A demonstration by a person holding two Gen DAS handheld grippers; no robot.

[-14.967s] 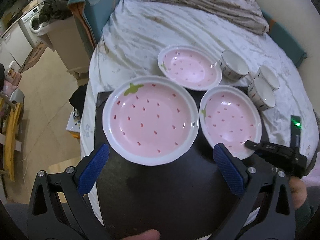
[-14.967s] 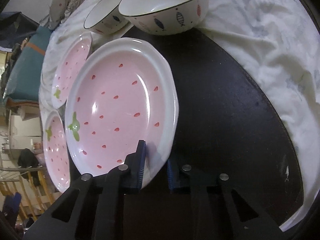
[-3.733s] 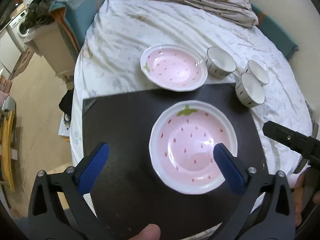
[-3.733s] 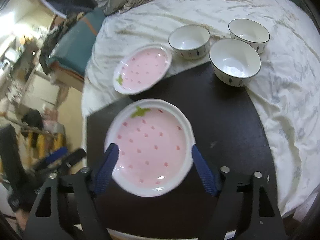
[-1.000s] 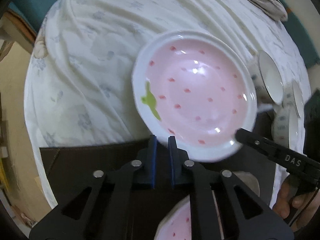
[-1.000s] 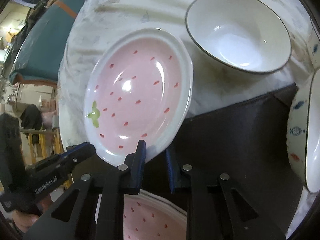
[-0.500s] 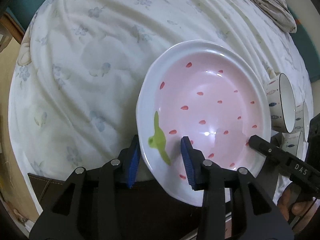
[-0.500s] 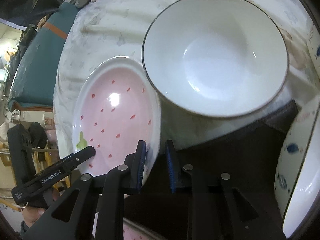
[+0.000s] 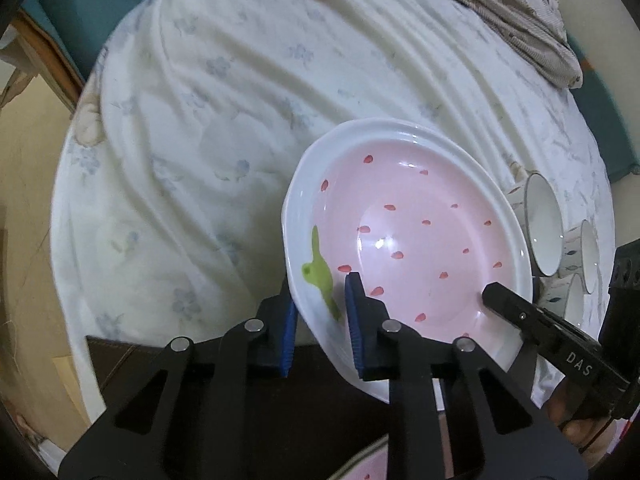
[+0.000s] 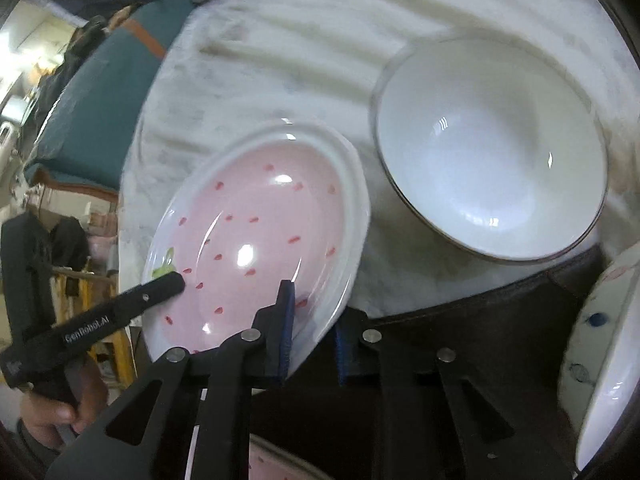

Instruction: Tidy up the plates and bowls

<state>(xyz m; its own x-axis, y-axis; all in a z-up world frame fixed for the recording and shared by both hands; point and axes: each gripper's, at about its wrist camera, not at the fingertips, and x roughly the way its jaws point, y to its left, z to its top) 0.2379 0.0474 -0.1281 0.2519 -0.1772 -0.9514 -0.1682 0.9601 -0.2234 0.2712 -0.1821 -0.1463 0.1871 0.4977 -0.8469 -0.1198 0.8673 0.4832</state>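
A pink strawberry plate [image 9: 420, 240] with a white rim is tilted up above the bed sheet. My left gripper [image 9: 320, 320] is shut on its near-left rim by the green leaf mark. My right gripper [image 10: 310, 328] is shut on the plate's [image 10: 260, 240] opposite rim. The right gripper's finger [image 9: 520, 312] shows at the plate's right edge in the left wrist view. A stack of pink plates [image 10: 276, 464] peeks out at the bottom, on the dark mat [image 10: 460, 336]. White bowls [image 10: 488, 148] stand to the right.
Small fish-pattern bowls [image 9: 544, 232] stand close together right of the plate. Another bowl [image 10: 604, 360] sits at the right edge on the mat. A rumpled blanket [image 9: 520, 20] lies at the far back. The bed edge drops off to the floor [image 9: 24, 200] at left.
My left gripper has closed tighter on the plate's rim. The plate has tilted up and lifted off the sheet, held by both grippers.
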